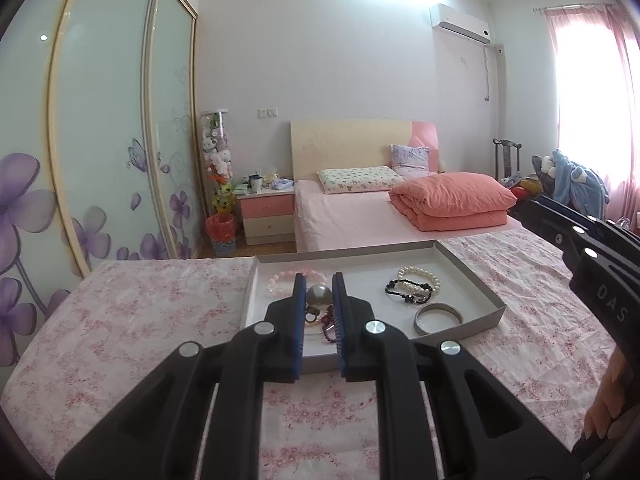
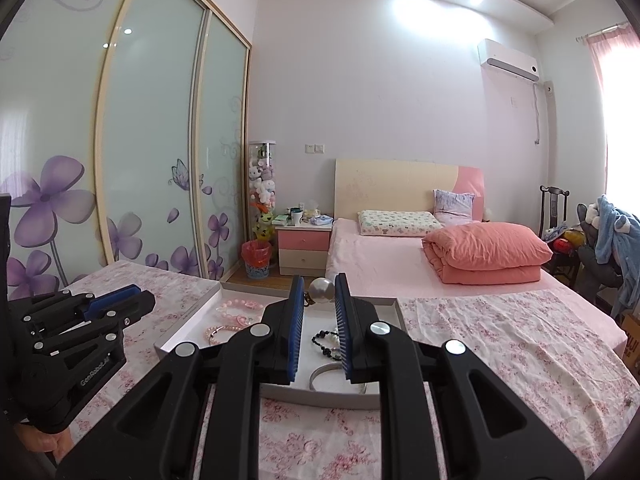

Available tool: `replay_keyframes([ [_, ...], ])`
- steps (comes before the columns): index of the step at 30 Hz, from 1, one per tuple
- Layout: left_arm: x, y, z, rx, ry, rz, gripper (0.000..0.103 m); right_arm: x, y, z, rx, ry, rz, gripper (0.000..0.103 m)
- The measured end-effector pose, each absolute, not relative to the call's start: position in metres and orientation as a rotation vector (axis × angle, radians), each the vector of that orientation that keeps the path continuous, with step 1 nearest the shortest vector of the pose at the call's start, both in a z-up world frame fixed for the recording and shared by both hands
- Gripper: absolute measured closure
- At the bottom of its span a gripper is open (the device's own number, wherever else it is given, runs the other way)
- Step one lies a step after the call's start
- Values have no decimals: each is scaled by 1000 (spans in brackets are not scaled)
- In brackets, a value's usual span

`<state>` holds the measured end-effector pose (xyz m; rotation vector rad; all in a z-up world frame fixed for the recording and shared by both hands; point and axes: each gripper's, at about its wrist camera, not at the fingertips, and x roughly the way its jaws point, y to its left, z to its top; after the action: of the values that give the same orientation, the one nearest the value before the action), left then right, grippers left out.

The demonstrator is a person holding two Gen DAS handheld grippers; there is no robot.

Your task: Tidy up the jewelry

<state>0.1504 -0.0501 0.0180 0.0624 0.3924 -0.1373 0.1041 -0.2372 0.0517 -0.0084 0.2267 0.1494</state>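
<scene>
Sitting in a shallow gray tray (image 1: pixel 472 280) at frame center are bracelets — pearl bracelet (image 1: pixel 420 274), silver bangle (image 1: pixel 438 316). Left tool (image 1: pixel 318 300) and right tool (image 2: pixel 318 300) — both nearly together, holding nothing.

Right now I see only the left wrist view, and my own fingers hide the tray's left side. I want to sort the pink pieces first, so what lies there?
Observer: The right wrist view shows two pieces there. A pink bead bracelet lies near the tray's left wall, and a second pink bracelet lies just behind it.
Operator: Is the right gripper carrying anything? I only catch its body at my edge.
Observer: No. The right gripper has its jaws shut, with nothing clamped between the blue pads.
</scene>
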Motion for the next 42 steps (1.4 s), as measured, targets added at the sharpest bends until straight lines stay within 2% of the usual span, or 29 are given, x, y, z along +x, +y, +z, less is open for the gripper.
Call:
replay_keyframes([
  [5,192,-46,13,-18,488,-194,89,151,-243,45,47,323,179,86],
  [12,265,-48,-20,-98,671,-222,89,226,-251,8,164,524,225,86],
  [17,294,-56,-35,-113,739,-255,89,251,-258,-9,253,605,252,86],
  [18,297,-54,-36,-124,743,-256,88,252,-260,-10,262,613,254,85],
  [20,298,-48,-35,-167,741,-267,83,250,-265,-7,272,605,252,76],
  [21,298,-43,-33,-184,736,-271,77,245,-270,-4,275,586,241,70],
  [22,299,-38,-31,-196,727,-273,72,242,-271,-2,279,575,234,69],
  [24,297,-27,-26,-224,712,-270,68,236,-278,1,295,566,226,69],
  [29,286,-2,-14,-313,707,-261,66,217,-283,7,309,562,217,69],
  [30,278,3,-10,-312,697,-246,65,214,-282,9,306,560,219,65],
  [33,253,14,0,-285,662,-203,56,190,-274,18,275,535,212,40],
  [36,222,22,10,-233,610,-134,45,166,-268,26,233,516,203,28],
  [38,196,29,17,-194,566,-70,34,150,-264,29,220,511,197,19],
  [40,173,34,22,-169,528,-19,15,132,-261,32,212,505,187,8],
  [42,146,37,25,-139,499,25,7,115,-258,36,211,492,187,2],
])
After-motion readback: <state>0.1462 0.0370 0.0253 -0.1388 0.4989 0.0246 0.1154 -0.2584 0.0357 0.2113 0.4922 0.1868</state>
